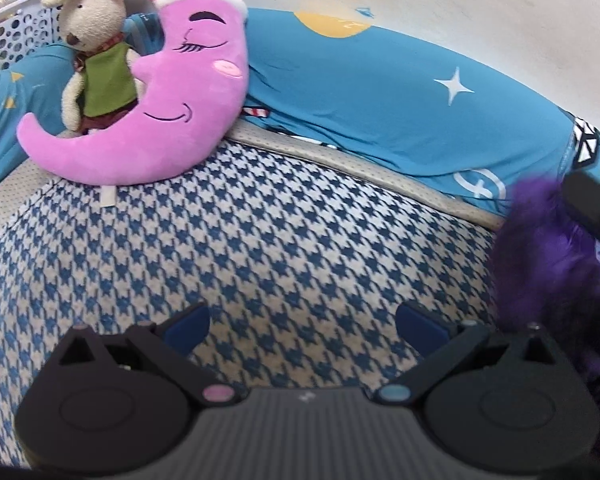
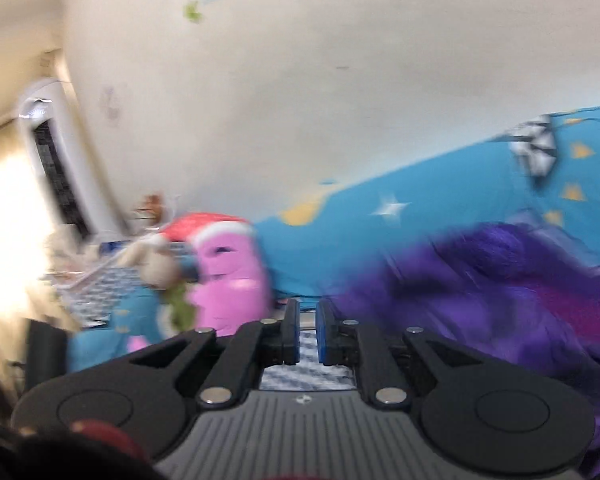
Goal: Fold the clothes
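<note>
The left tongs (image 1: 302, 326) hang released over the houndstooth bed cover (image 1: 260, 240), jaws spread wide with nothing between them. The right tongs (image 2: 307, 330) are nearly clenched, with only a narrow gap left; in the blurred right wrist view nothing shows between the blue pads (image 2: 293, 330), so I judge them empty, with the garment just beside them rather than gripped.

The task's thing is the fuzzy purple garment (image 1: 548, 264), bunched in a heap at the right edge of the bed, below the blue pillow (image 1: 400, 104). In the right wrist view it fills the right side (image 2: 500, 288), close to the tongs.

The step in hand looks like fetching the garment out onto the open cover to spread it. To do that well, the right tongs should take a hem or shoulder edge instead of a tuft of pile, which would likely slip. The left tongs can then catch the opposite edge, so the cloth is drawn flat rather than dragged in a lump.

Going from left to right along the head of the bed: a white perforated basket (image 1: 8, 36), a stuffed rabbit in a green vest (image 1: 96, 48) leaning on a pink moon cushion (image 1: 172, 112), then the long blue pillow. The cushion's lower tip rests on the cover and narrows the free space at that corner; the middle of the bed is clear enough for the fold.
</note>
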`<action>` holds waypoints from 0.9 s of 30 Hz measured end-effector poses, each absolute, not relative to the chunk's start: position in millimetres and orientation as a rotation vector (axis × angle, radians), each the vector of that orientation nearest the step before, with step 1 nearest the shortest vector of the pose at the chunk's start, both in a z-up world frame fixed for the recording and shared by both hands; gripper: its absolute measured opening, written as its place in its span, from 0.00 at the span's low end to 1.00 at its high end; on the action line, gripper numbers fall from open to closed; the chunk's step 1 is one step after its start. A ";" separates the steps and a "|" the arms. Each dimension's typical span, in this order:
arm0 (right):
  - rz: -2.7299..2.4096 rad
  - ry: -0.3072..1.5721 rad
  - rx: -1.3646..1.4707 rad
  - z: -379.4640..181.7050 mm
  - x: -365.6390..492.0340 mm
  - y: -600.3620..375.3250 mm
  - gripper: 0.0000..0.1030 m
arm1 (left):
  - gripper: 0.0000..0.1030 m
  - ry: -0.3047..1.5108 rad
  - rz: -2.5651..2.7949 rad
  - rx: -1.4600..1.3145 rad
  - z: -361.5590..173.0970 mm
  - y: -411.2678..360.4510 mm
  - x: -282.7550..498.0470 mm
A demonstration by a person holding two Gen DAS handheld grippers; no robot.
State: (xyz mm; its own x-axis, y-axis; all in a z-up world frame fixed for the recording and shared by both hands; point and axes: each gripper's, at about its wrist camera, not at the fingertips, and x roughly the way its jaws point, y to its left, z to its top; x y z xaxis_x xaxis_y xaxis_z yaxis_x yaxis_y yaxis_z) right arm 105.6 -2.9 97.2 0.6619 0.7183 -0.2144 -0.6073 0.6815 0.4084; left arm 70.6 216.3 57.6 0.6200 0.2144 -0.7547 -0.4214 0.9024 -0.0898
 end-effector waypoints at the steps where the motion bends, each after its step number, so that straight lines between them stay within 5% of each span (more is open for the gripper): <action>1: 0.761 0.370 0.287 100.1 103.3 1.7 0.13 | 1.00 0.827 0.370 -0.274 57.1 217.9 70.5; 11: 0.610 0.403 0.161 104.2 101.1 -34.0 0.13 | 1.00 0.837 0.297 -0.266 59.5 197.8 72.6; 27: 0.333 0.509 0.186 94.9 68.0 -169.8 0.39 | 1.00 0.911 0.120 -0.309 45.6 131.5 80.8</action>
State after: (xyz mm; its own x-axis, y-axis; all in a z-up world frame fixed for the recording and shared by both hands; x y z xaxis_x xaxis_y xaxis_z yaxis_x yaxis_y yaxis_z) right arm 68.0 -169.8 94.9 0.8213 0.3569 -0.4452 -0.2655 0.9296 0.2555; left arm 80.8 131.5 45.6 0.6096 -0.0277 -0.7922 -0.2323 0.9493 -0.2120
